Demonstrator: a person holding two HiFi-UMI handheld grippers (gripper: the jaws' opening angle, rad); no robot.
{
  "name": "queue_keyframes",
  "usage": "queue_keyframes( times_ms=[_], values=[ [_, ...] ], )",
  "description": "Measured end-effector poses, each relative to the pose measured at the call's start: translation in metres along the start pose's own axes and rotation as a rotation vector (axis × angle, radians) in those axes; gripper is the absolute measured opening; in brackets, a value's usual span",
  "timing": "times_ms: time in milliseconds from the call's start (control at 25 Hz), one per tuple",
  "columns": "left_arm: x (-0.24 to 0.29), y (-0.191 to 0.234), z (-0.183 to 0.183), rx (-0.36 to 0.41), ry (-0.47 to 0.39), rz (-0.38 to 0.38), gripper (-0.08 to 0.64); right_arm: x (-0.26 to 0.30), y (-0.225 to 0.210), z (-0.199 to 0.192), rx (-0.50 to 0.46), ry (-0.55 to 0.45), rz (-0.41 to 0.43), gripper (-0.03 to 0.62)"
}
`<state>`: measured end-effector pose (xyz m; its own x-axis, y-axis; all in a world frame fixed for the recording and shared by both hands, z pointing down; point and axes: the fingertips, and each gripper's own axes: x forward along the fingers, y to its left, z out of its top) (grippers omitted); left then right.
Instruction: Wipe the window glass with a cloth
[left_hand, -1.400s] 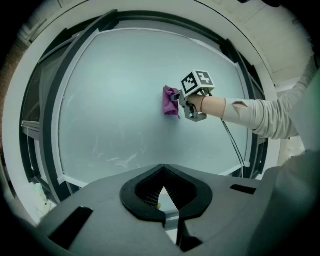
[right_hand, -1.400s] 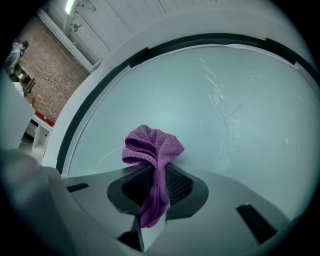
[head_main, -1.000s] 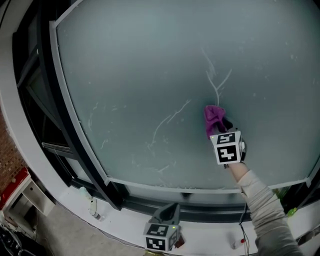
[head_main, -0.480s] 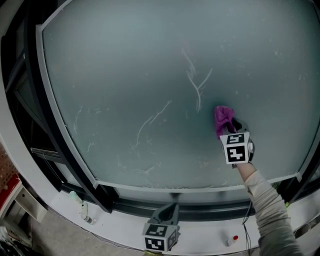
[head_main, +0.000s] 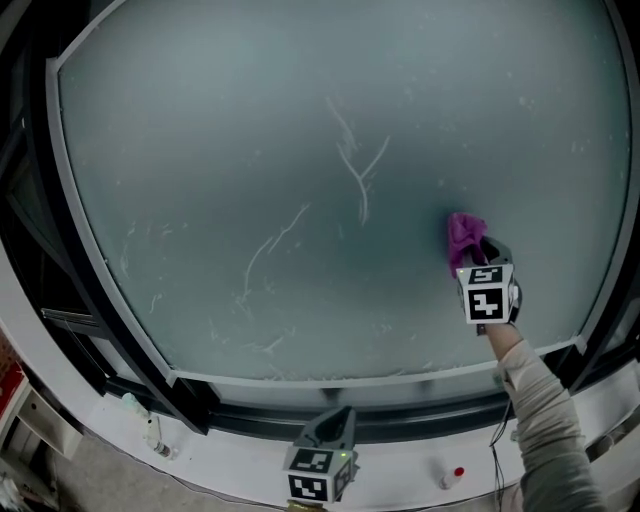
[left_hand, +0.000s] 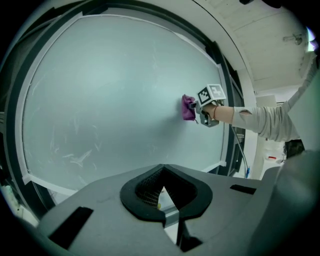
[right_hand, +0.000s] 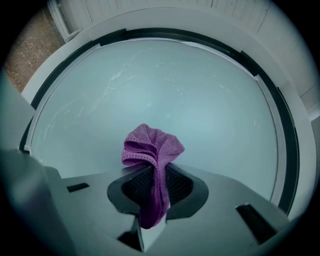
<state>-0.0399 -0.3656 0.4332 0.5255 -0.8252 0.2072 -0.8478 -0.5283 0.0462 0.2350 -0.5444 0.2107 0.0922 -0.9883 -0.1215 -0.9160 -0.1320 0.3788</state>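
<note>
Between the jaws of the right gripper (right_hand: 156, 197) a purple cloth (right_hand: 150, 150) is pinched tight. Its bunched end appears pressed against the window glass (right_hand: 210, 110), close to the pane's right edge and above its lower right corner. The left gripper (left_hand: 162, 197) has its jaws drawn together on nothing and hangs low over the sill (head_main: 230, 470), well apart from the cloth. White streaks (head_main: 355, 170) mark the middle of the pane, and fainter ones run toward its lower left corner. Only a small wad meets the glass, so narrow passes could leave unwiped strips between them. Hard pressing could drag the cloth out of its thin pinch, and the bare jaw tips would then scrape the glass.
</note>
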Motion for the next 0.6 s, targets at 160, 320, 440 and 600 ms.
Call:
queue_keyframes(
  times_ms=[160, 320, 440, 600],
  values=[
    [0.004, -0.004, 0.002, 0.001, -0.001, -0.013, 0.005, 0.000, -0.016, -0.010, -0.013, 0.024, -0.028, 0.057],
    [0.005, -0.006, 0.005, 0.005, -0.006, -0.018, 0.005, -0.003, -0.018, -0.011, -0.018, 0.025, -0.030, 0.057],
    [0.004, -0.004, 0.005, 0.001, -0.008, -0.013, 0.005, -0.012, -0.010, -0.004, -0.006, -0.004, -0.011, 0.057],
    [-0.001, -0.001, 0.002, -0.008, -0.001, 0.003, 0.005, -0.034, 0.017, 0.009, -0.004, -0.070, 0.054, 0.057]
  ],
)
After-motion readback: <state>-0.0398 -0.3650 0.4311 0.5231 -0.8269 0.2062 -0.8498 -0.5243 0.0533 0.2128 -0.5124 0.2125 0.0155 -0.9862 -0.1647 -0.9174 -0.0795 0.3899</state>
